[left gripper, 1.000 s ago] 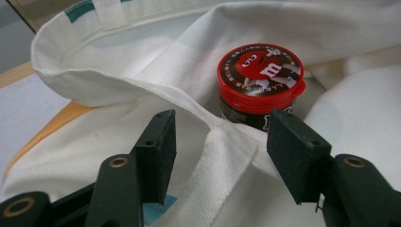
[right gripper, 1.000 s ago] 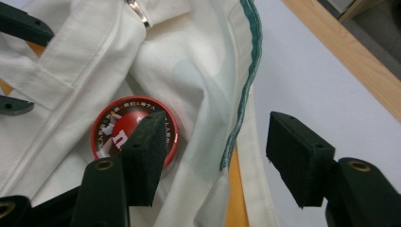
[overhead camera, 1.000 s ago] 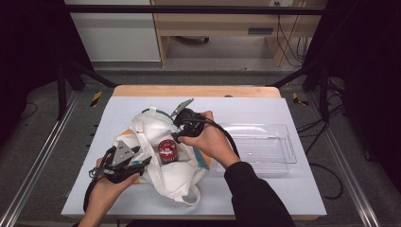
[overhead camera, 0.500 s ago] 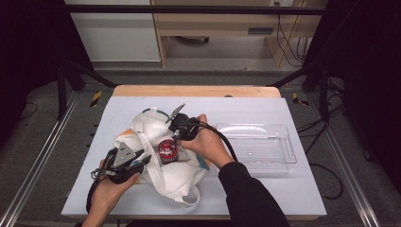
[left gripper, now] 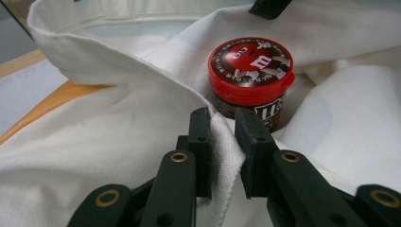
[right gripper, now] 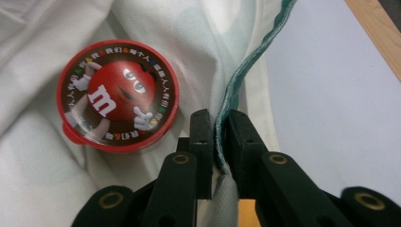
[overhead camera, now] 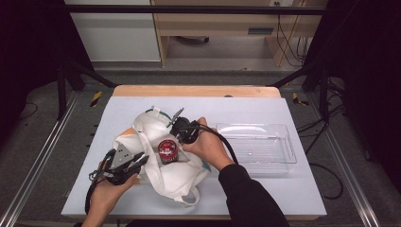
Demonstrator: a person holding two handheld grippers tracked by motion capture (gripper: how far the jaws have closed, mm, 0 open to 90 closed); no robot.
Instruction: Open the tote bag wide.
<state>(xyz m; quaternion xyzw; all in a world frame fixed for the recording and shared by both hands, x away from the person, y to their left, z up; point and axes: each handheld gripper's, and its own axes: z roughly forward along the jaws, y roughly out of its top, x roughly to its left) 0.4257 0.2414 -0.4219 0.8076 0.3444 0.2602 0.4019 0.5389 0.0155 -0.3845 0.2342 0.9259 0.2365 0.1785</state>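
One M&M's tub [overhead camera: 167,150] stands upright, red lid up, inside one white cloth bag [overhead camera: 156,172]. Left gripper [left gripper: 222,142] pinches the bag's rim; right gripper [right gripper: 219,137] clamps its green-trimmed edge. One clear tray [overhead camera: 257,146] sits beside.

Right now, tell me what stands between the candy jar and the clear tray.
The candy jar sits inside the white cloth bag, so the bag's far wall lies between it and the clear tray. The right hand and right gripper, clamped on that rim, are also on that side. The left gripper pinches the near rim.
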